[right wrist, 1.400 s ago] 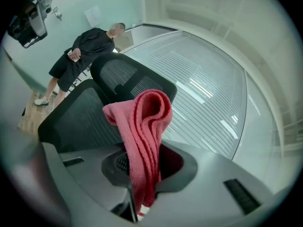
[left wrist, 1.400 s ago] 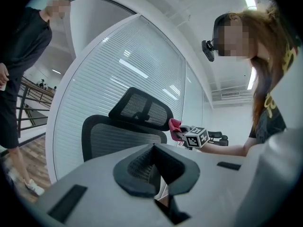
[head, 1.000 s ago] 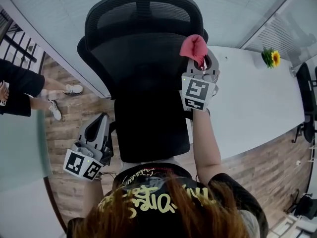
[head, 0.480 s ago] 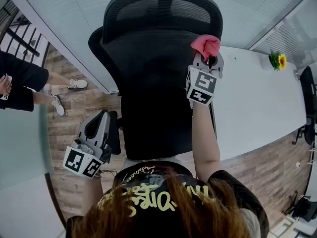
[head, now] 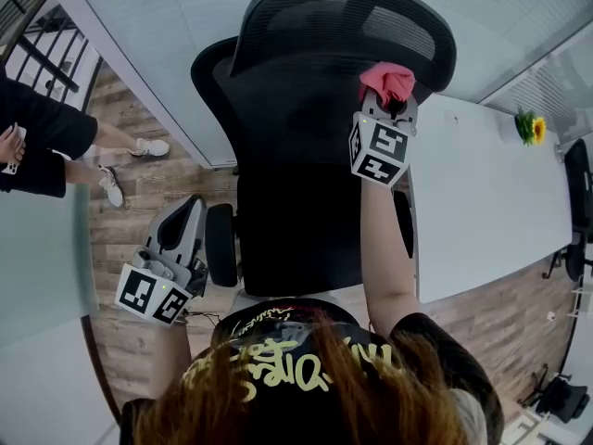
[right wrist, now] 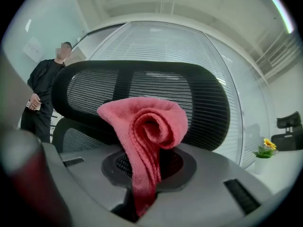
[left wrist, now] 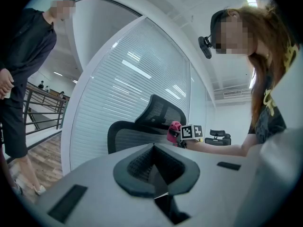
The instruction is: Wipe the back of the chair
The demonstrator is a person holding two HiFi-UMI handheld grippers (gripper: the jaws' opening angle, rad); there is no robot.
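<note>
A black mesh office chair [head: 306, 146] stands with its back toward me, its headrest [head: 347, 21] at the top. My right gripper [head: 389, 89] is raised at the backrest's upper right, just under the headrest, shut on a bunched pink cloth [head: 387, 79]. In the right gripper view the pink cloth [right wrist: 144, 131] hangs from the closed jaws in front of the headrest [right wrist: 142, 93]. My left gripper [head: 181, 230] is held low at the chair's left, away from it, shut and empty. The left gripper view shows the chair [left wrist: 147, 129] and cloth [left wrist: 173, 131] beyond its closed jaws.
A white table [head: 491, 193] runs along the right, with a small potted sunflower [head: 530, 126] on it. A frosted glass wall [head: 176, 26] stands behind the chair. A person in black [head: 46, 146] stands at the left by a railing [head: 37, 49]. The floor is wood.
The chair and my right gripper with the cloth have shifted right in the head view, and the cloth now sits closer under the headrest. My left gripper has stayed low at the left.
</note>
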